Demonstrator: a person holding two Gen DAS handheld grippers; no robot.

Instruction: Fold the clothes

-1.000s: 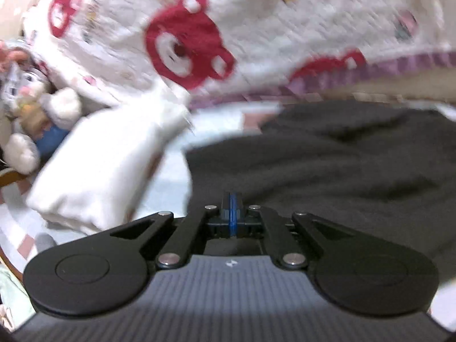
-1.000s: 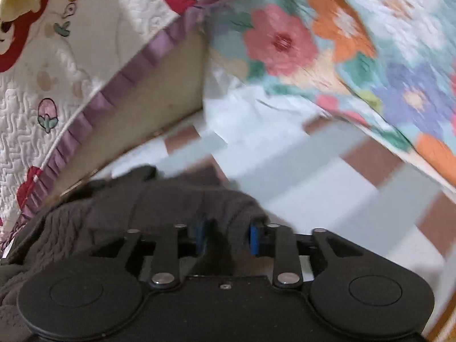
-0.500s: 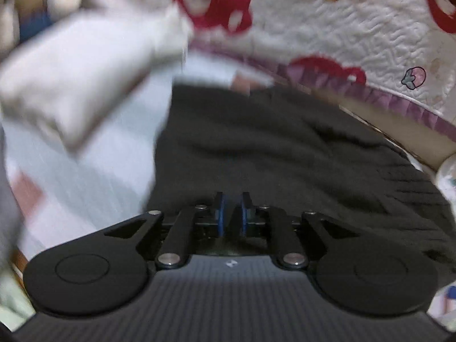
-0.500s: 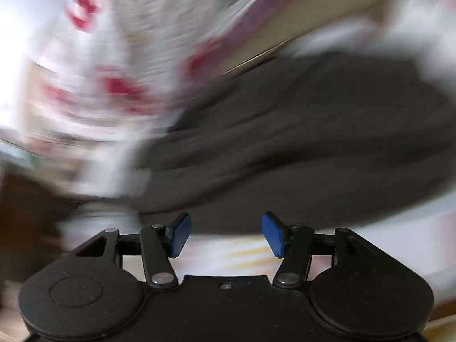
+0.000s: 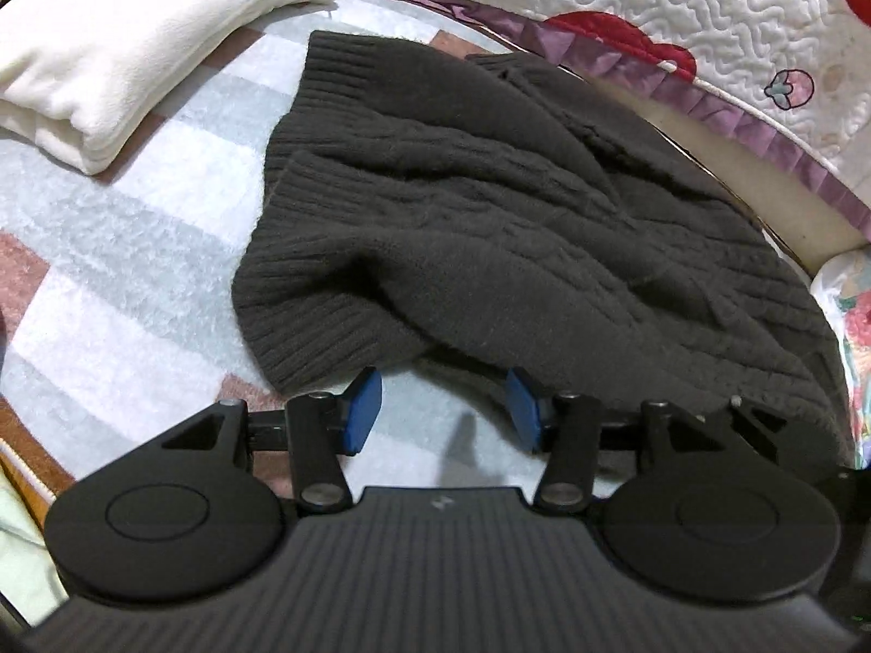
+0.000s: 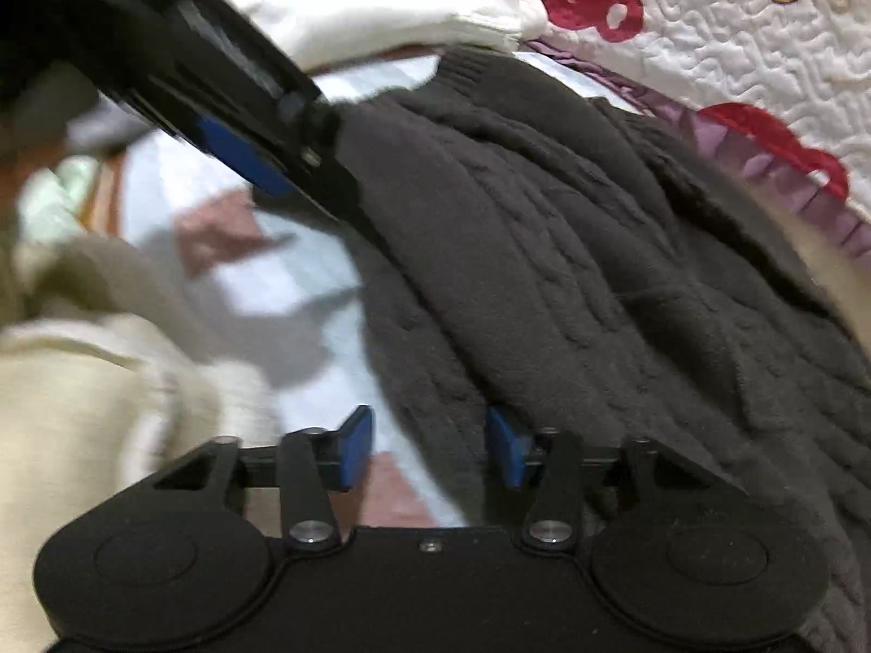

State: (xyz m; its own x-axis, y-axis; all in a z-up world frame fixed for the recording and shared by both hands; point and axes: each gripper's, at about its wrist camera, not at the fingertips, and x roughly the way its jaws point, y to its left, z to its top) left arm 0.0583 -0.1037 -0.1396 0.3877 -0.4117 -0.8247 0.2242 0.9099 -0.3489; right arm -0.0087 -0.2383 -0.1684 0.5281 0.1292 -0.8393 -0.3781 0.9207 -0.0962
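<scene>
While dark knit sweater (image 5: 490, 207) lies doubled over on checked bedspread (image 5: 109, 283), beside white folded garment (image 5: 109, 43): mid-fold or finished, unclear. Left gripper (image 5: 443, 408) spread apart at near hem, clamping nothing. Right gripper (image 6: 430, 446) likewise apart, straddling sweater edge.

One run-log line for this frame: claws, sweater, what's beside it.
left claw: open, at near edge of dark sweater | right claw: open, straddling sweater edge | sweater: flat on checked blanket | folded white garment: beside
</scene>
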